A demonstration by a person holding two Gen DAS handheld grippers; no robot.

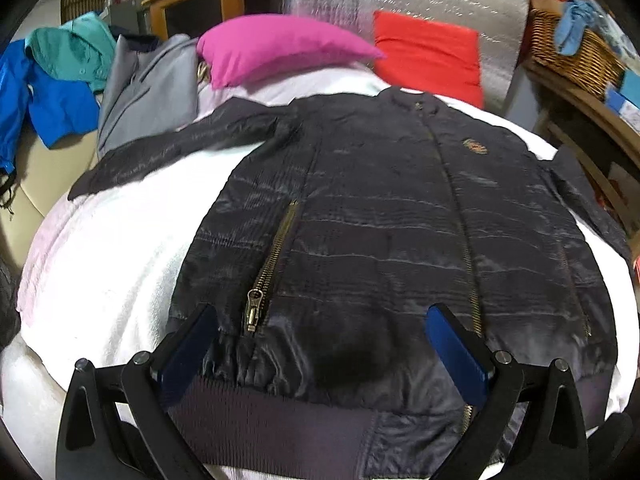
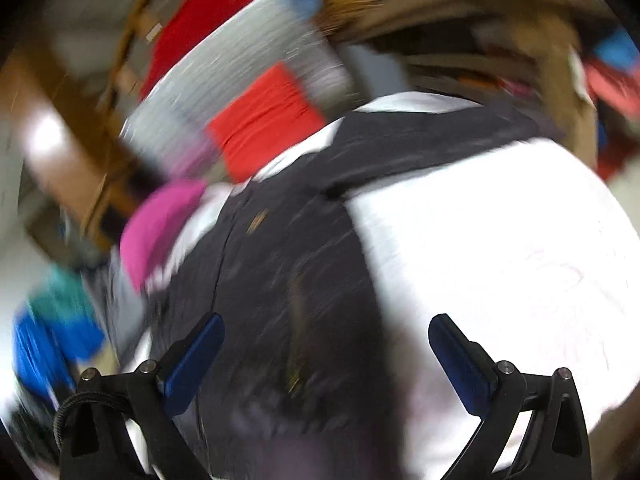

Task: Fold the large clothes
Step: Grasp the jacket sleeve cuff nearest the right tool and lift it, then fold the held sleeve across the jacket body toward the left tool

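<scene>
A dark navy zip-up jacket (image 1: 380, 208) lies flat, front up, on a white bedcover (image 1: 120, 264), collar at the far end, both sleeves spread out. My left gripper (image 1: 320, 320) is open and empty, hovering over the jacket's ribbed hem (image 1: 272, 420) near a pocket zipper (image 1: 264, 276). The right wrist view is motion-blurred. It shows the same jacket (image 2: 288, 280) from its right side, with one sleeve (image 2: 432, 140) stretched over the white cover (image 2: 500, 260). My right gripper (image 2: 326, 328) is open and empty above the jacket's edge.
A pink pillow (image 1: 276, 52) and a red pillow (image 1: 428, 56) lie at the head of the bed. Grey (image 1: 148, 88), teal (image 1: 72, 48) and blue (image 1: 44, 96) garments are piled at the far left. A wicker basket (image 1: 576, 48) sits on a wooden shelf at the right.
</scene>
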